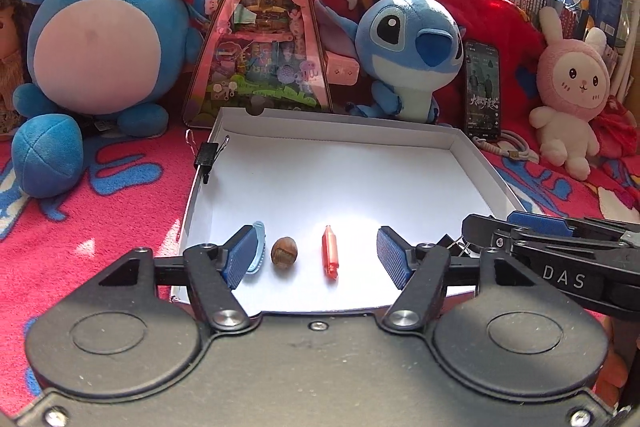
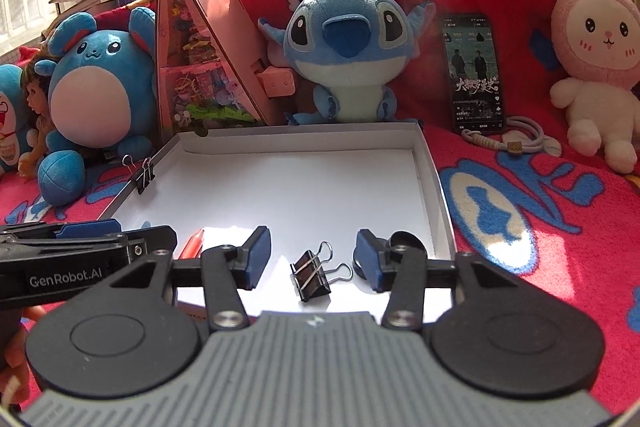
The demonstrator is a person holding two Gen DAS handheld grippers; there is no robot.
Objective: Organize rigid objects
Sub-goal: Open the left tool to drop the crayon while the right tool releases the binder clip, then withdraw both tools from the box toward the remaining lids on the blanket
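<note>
Black binder clip [image 2: 311, 281] lies on the white tray [image 2: 304, 187] floor straight ahead between my right gripper's [image 2: 314, 259] spread, empty fingers; my left gripper [image 1: 316, 257], also spread, brackets nut [image 1: 283, 253] and red crayon [image 1: 330, 253].

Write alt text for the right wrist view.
The open right gripper hovers low over a white tray, with a loose black binder clip lying between its fingers. Another clip grips the tray's left wall, and the left gripper enters from the left. Plush toys and a phone stand behind on a red blanket.
</note>
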